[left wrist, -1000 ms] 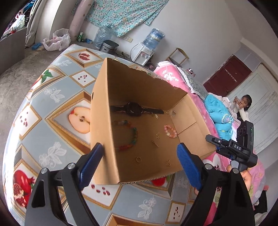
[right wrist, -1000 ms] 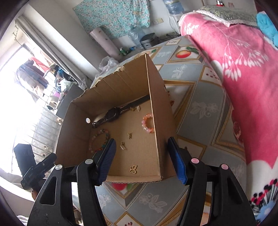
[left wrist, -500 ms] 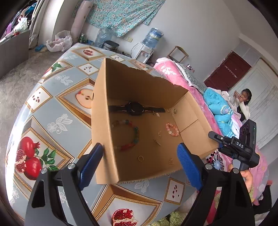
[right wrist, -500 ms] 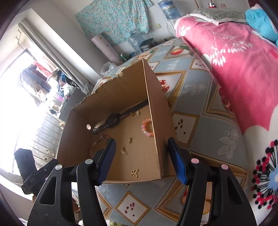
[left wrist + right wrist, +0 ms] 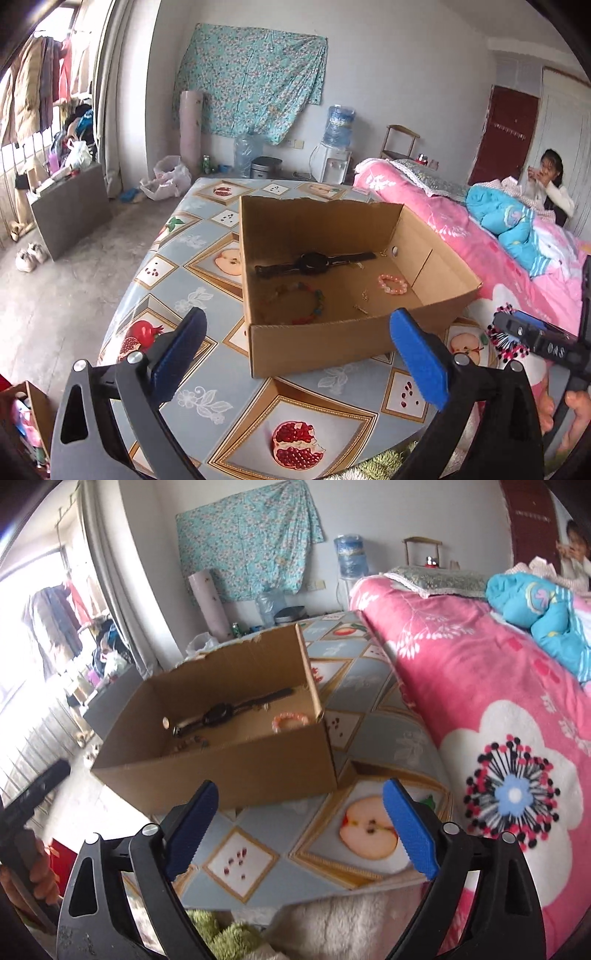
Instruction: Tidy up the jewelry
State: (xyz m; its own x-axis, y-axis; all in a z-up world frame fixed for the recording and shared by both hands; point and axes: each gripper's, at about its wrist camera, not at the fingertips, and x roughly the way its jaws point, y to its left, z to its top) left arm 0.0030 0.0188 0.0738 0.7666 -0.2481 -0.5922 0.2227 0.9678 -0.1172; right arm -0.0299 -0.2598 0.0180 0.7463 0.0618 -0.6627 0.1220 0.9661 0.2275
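An open cardboard box [image 5: 317, 343] [image 5: 221, 768] stands on the fruit-patterned table [image 5: 207, 321]. Inside lie a black watch [image 5: 310, 263] [image 5: 221, 712], a pink bead bracelet [image 5: 393, 284] [image 5: 290, 722], a multicoloured bead bracelet [image 5: 310, 302] and small gold pieces [image 5: 364, 295]. My left gripper [image 5: 299, 354] hovers short of the box's near wall, its jaws opening with nothing held between them. My right gripper [image 5: 299, 827] hangs back over the table's near edge, off the box's corner. Its jaws are also opening and hold nothing.
A bed with a pink floral blanket [image 5: 498, 709] runs along the table's right side, and a person [image 5: 550, 181] sits at its far end. A fluffy rug [image 5: 332, 923] lies below the near table edge. A water dispenser [image 5: 338, 147] and bottles stand by the far wall.
Both grippers drew back from the box toward the near table edge and levelled out. Their jaws spread wider, and the box walls no longer sit between the fingers.
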